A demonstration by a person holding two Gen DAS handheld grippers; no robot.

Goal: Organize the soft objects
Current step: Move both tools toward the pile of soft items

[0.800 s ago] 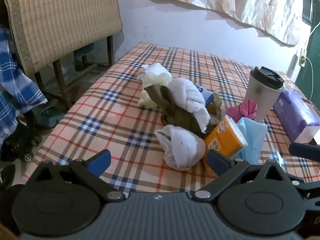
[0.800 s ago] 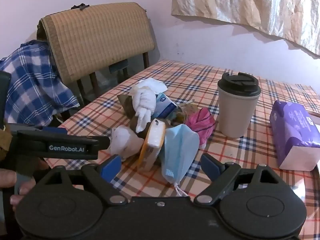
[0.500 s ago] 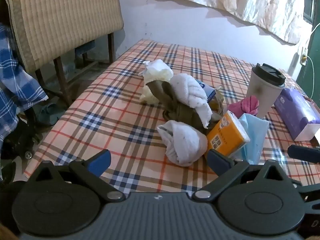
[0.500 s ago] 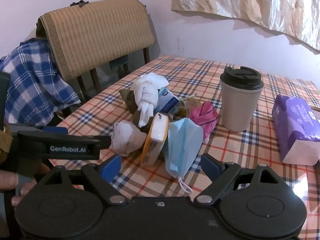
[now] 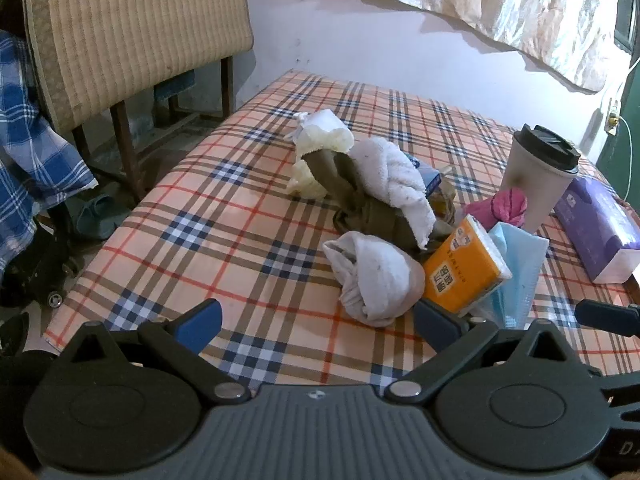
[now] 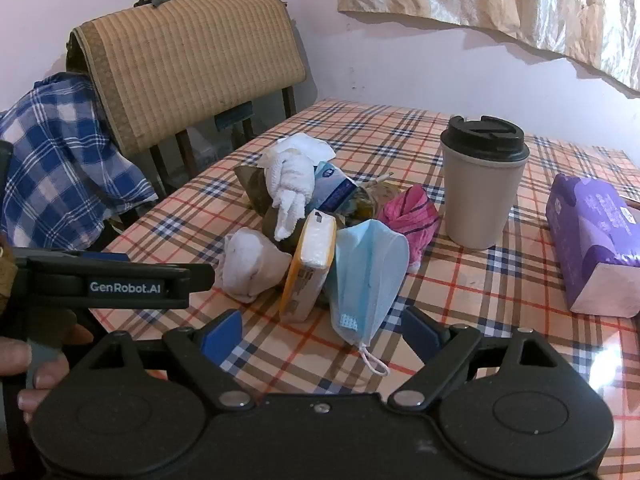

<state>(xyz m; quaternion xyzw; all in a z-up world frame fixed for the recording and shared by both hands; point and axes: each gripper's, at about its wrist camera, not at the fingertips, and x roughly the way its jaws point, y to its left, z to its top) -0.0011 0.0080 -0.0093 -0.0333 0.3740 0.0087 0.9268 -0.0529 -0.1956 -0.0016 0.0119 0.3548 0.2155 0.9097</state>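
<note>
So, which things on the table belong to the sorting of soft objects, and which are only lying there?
For the job: rolled white cloth, white towel, olive cloth, pink cloth, blue face mask.

Just lying there: lidded cup, orange tissue pack, purple tissue pack.

White sock ball lies at 6 o'clock of the pile; pink cloth at 3.
</note>
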